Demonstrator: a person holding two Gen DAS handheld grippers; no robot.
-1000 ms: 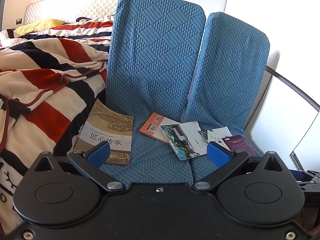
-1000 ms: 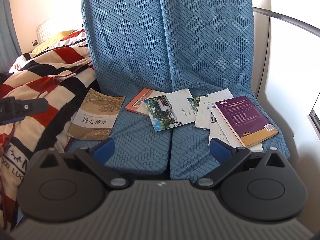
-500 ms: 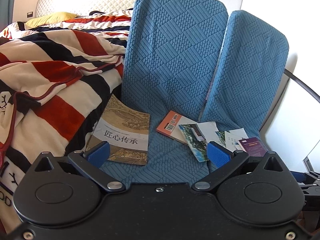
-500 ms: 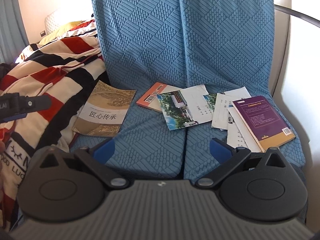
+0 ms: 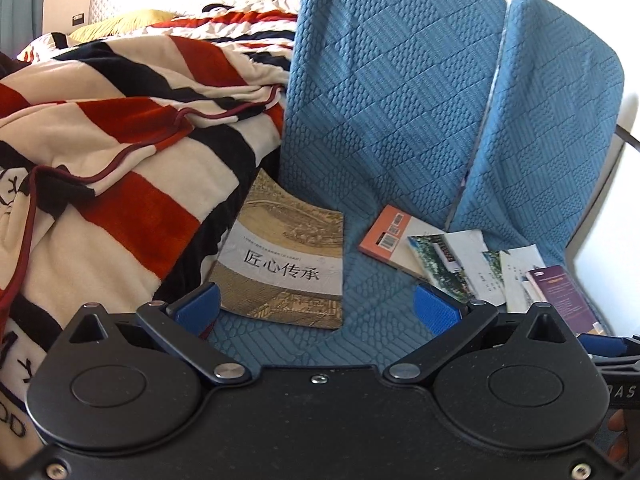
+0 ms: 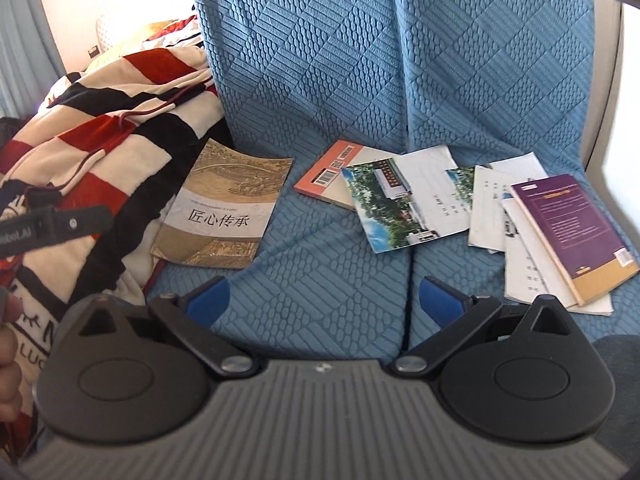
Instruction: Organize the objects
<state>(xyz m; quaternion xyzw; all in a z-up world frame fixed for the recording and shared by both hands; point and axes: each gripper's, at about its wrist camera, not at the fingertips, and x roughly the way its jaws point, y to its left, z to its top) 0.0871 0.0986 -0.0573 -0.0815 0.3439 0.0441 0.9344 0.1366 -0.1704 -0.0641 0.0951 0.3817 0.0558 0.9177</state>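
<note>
Blue quilted seat cushions (image 6: 328, 280) carry a scatter of reading matter as both grippers hover above, neither touching anything. Jaws of the left gripper (image 5: 316, 300) stand spread wide and empty, with the tan landscape book (image 5: 286, 268) lying low in the frame between them; jaws of the right gripper (image 6: 324, 294) are likewise spread and empty over bare cushion at lower centre. In the right view, an orange barcoded book (image 6: 332, 172) sits at centre, partly under a photo-covered booklet (image 6: 392, 204), while loose white papers (image 6: 516, 248) lie beneath a purple-covered book (image 6: 568, 224) at right.

The tan book lies flat, its left edge tucked against the striped blanket (image 5: 120, 168); a descending jaw could snag the fabric or merely skid the thin cover across the soft cushion. Lifting the purple book risks dragging the sheets under it off the seat edge. The booklet bridges the gap between the two cushions and might slip into it if pushed. A flat pinch on any cover would likely bend it
</note>
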